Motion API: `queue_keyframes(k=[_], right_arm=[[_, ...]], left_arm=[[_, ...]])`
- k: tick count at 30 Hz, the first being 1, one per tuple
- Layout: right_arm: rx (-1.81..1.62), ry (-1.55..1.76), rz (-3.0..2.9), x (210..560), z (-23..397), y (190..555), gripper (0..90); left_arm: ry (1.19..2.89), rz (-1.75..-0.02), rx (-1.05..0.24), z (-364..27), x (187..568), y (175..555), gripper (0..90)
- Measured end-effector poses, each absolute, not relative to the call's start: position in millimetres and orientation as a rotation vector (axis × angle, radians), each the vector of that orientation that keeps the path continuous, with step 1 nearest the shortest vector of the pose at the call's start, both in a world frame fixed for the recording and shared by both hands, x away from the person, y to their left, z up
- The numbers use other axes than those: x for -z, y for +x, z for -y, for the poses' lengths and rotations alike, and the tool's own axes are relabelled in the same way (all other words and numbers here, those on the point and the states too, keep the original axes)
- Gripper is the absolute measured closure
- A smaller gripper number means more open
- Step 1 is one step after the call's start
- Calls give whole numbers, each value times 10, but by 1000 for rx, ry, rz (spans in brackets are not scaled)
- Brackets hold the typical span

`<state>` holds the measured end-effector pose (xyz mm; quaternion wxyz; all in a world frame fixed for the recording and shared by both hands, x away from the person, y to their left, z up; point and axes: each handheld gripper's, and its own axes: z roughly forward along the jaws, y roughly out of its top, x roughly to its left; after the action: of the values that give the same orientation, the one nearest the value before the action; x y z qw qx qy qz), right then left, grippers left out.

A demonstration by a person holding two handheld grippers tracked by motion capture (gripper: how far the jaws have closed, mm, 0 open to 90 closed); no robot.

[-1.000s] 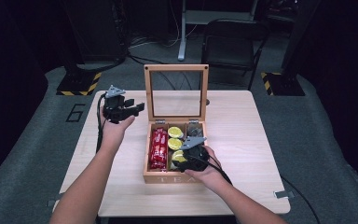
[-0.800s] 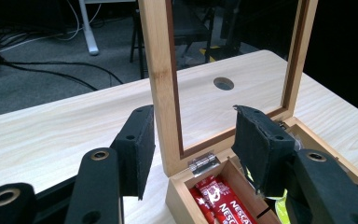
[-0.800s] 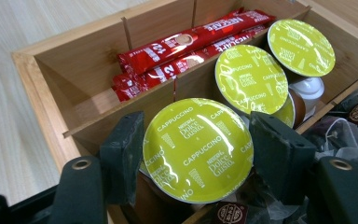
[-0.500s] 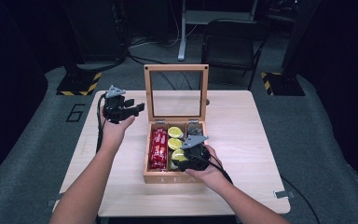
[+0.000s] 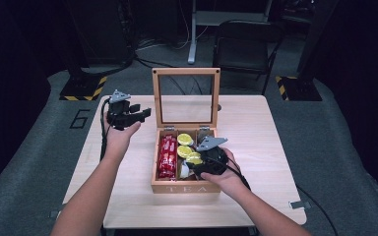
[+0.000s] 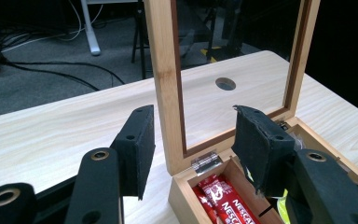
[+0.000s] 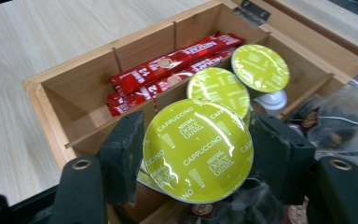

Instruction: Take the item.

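Observation:
A wooden tea box stands open in the middle of the table, its glass lid upright. My right gripper is over the box's near end, shut on a green cappuccino capsule by its rim. Two more green capsules lie in the middle compartment behind it. Red coffee sticks fill the left compartment. My left gripper hovers left of the lid with its jaws open. In the left gripper view, the left gripper has nothing between its pads, and the lid's frame stands beyond them.
Dark wrapped packets lie in the box's right compartment. The light wooden table has a round hole behind the lid. A chair and cables stand on the floor beyond the table's far edge.

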<state>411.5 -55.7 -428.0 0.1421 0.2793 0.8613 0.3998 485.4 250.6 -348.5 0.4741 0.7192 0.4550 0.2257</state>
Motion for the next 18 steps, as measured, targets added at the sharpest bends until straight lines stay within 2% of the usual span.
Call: queue_keyframes(k=[18], right_arm=[[-1126, 909, -2383, 4183, 1037, 4262, 368]], left_arm=[[1767, -1117, -550, -2505, 3499, 4853, 480]])
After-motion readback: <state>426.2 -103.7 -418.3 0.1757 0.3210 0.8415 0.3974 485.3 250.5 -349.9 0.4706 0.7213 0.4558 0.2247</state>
